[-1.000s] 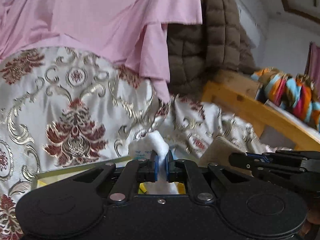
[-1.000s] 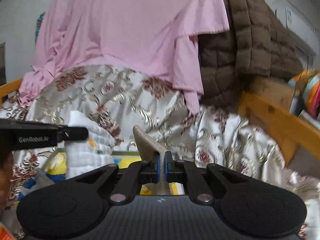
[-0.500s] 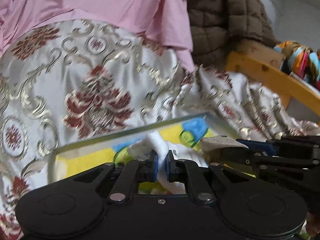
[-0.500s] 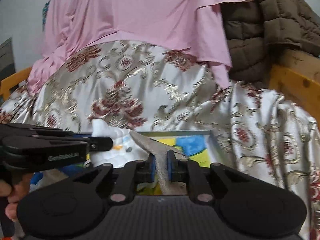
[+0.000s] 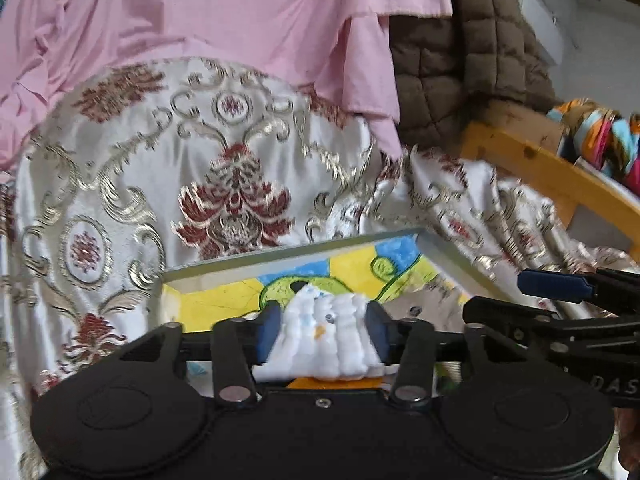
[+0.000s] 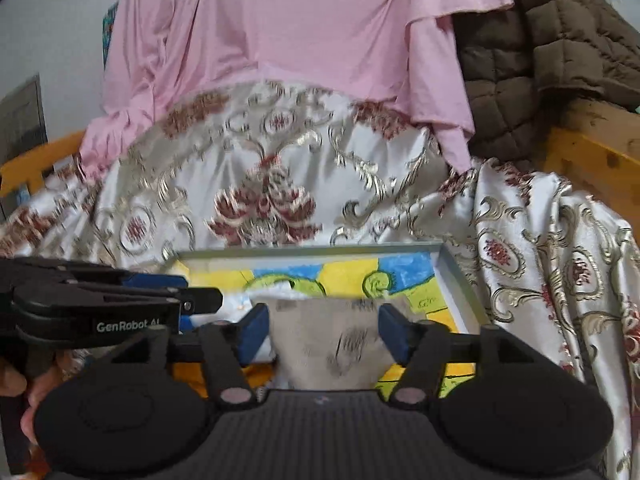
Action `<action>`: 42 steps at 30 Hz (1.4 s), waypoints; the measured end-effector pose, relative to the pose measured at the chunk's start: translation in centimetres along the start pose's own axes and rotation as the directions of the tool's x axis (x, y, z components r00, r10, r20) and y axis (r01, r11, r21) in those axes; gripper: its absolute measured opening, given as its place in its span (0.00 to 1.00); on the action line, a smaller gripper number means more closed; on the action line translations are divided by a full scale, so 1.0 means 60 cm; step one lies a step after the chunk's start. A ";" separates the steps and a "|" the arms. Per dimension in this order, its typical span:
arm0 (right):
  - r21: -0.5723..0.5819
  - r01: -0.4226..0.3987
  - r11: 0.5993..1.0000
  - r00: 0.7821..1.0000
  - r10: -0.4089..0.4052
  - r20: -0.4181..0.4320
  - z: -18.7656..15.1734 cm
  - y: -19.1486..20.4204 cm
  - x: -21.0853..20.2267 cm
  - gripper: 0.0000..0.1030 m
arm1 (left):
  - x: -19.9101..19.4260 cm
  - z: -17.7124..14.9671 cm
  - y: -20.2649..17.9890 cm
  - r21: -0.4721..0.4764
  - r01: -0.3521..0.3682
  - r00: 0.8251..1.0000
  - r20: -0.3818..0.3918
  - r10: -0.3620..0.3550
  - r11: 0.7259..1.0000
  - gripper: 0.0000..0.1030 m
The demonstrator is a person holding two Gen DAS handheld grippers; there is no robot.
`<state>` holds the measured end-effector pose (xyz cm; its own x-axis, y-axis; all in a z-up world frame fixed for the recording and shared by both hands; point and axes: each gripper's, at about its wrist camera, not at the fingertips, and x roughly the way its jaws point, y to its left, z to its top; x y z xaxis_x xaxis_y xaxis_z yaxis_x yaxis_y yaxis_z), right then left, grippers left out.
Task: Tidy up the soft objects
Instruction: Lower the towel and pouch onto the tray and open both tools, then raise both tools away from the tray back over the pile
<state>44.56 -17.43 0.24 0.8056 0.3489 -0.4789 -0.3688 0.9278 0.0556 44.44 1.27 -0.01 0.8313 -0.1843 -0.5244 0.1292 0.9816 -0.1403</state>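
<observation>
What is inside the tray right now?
The tray holds a white quilted cloth and a beige cloth over its yellow, blue and green printed floor; anything beneath them is covered.

surface: brocade cover (image 6: 280, 184) | on it: grey-rimmed tray (image 6: 452, 276), pink cloth (image 6: 280, 32) | blurred, possibly a bed

The left gripper (image 5: 323, 326), a black two-finger tool with blue pads (image 5: 269, 330), is pointing forward and downward, its jaws having just been opening; they are now standing apart with a white cloth between them. The right gripper (image 6: 323, 330), of the same black build with blue pads (image 6: 394, 330), is tilting down likewise, its jaws having just been opening and now spread wider, a grey cloth lying between them. The two are sitting side by side, and a hand (image 6: 18, 392) is gripping the left one's handle.
</observation>
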 end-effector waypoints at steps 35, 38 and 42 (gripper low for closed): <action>0.184 -0.140 0.973 0.977 0.106 0.183 -0.077 0.104 -0.576 1.00 | -0.590 -0.167 -0.109 0.037 0.056 0.962 0.267 -0.063 0.998 0.99; 0.301 -0.133 0.944 0.986 0.095 0.138 -0.092 0.090 -0.607 1.00 | -0.587 -0.188 -0.110 0.018 0.067 0.972 0.223 -0.069 0.998 0.99; 0.456 -0.125 0.881 0.992 0.100 0.079 -0.115 0.059 -0.629 1.00 | -0.569 -0.214 -0.106 0.012 0.057 0.980 0.190 -0.058 0.998 0.99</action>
<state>9.66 -28.21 12.46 0.7988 0.4489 -0.4004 -0.2141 0.8342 0.5082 8.31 0.71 8.00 0.9098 -0.2285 -0.3464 0.1829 0.9701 -0.1594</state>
